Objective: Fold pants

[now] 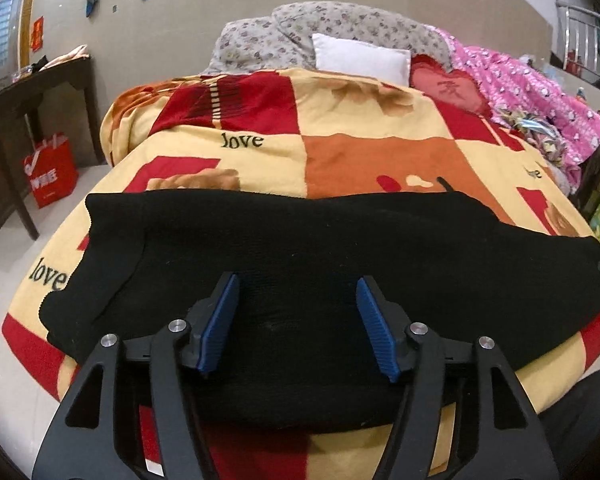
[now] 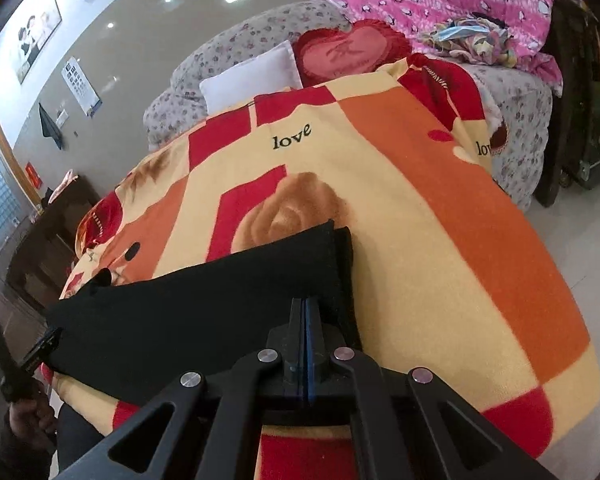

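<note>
Evidently the black pants (image 1: pixel 300 248) are laid lengthwise across the lower middle of the left wrist view, flat on the patterned blanket (image 1: pixel 360 152), presumably so that a fold can be made over a smooth surface. The left gripper (image 1: pixel 298 320) is held over the cloth with its blue pads well apart and nothing between them. In the right wrist view the right gripper (image 2: pixel 306 320) is seen fully closed at the bottom centre, beside the pants' doubled end (image 2: pixel 332 256); whether cloth is pinched cannot be told. The word "love" is printed on the blanket in several places, and white characters on a red bag (image 1: pixel 52 176) at the left edge cannot be read
</note>
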